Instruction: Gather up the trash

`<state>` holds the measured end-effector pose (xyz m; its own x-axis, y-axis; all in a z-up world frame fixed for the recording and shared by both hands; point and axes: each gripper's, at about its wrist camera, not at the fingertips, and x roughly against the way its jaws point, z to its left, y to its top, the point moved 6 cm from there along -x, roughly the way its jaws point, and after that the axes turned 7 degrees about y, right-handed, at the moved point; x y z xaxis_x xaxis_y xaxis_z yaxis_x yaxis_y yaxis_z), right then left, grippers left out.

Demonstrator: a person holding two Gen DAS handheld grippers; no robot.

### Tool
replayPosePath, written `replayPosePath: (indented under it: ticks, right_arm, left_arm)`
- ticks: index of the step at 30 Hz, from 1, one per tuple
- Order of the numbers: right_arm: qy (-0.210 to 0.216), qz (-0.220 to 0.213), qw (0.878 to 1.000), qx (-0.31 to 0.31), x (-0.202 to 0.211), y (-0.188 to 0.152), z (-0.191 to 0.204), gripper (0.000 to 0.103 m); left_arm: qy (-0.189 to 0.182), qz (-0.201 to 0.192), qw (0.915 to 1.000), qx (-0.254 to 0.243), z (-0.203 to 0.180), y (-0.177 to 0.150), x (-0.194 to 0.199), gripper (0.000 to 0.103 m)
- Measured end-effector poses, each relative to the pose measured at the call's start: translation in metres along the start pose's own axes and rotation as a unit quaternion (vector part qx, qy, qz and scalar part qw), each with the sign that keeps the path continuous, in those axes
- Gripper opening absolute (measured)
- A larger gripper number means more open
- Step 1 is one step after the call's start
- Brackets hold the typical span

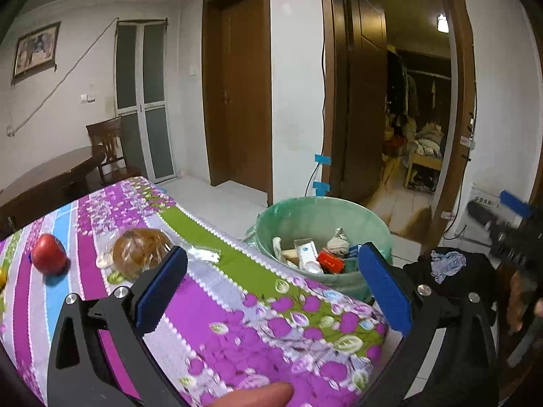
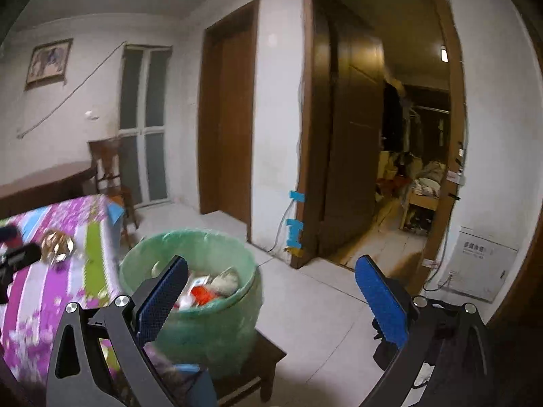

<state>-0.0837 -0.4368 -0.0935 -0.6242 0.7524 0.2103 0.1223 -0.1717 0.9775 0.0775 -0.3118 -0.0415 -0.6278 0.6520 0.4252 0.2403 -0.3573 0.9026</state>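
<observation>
A green-lined trash bin (image 1: 322, 217) stands beside the table and holds several pieces of rubbish. It also shows in the right wrist view (image 2: 203, 247), on a low wooden stool (image 2: 261, 363). On the floral tablecloth (image 1: 237, 332) lie a crumpled clear wrapper (image 1: 203, 254), a bagged brown bun (image 1: 139, 249) and a red apple (image 1: 49, 254). My left gripper (image 1: 275, 291) is open and empty above the table's near corner. My right gripper (image 2: 271, 302) is open and empty, above and just right of the bin.
A dark wooden table (image 1: 51, 176) and chair (image 1: 108, 146) stand at the back left. A closed brown door (image 1: 241, 91) and an open doorway (image 1: 407, 101) to a cluttered room lie ahead. Dark clothing (image 1: 448, 268) lies right of the bin. A white box (image 2: 482, 264) sits by the wall.
</observation>
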Motion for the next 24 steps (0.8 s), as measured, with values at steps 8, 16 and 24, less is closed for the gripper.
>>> replayPosePath:
  ticks: [8, 16, 24]
  right_arm:
    - [0.034, -0.013, 0.999, 0.011, 0.025, -0.001, 0.018, 0.099]
    - [0.043, -0.016, 0.999, 0.006, 0.029, 0.007, 0.016, 0.099]
    - [0.052, -0.011, 0.998, 0.02, 0.025, 0.008, 0.029, 0.099]
  left_arm:
    - [0.013, 0.003, 0.9999, 0.001, -0.006, -0.019, 0.022, 0.097]
    - [0.025, 0.003, 0.9997, -0.002, -0.005, -0.031, 0.035, 0.097]
    - [0.037, -0.005, 0.9993, 0.009, -0.002, -0.034, 0.045, 0.097]
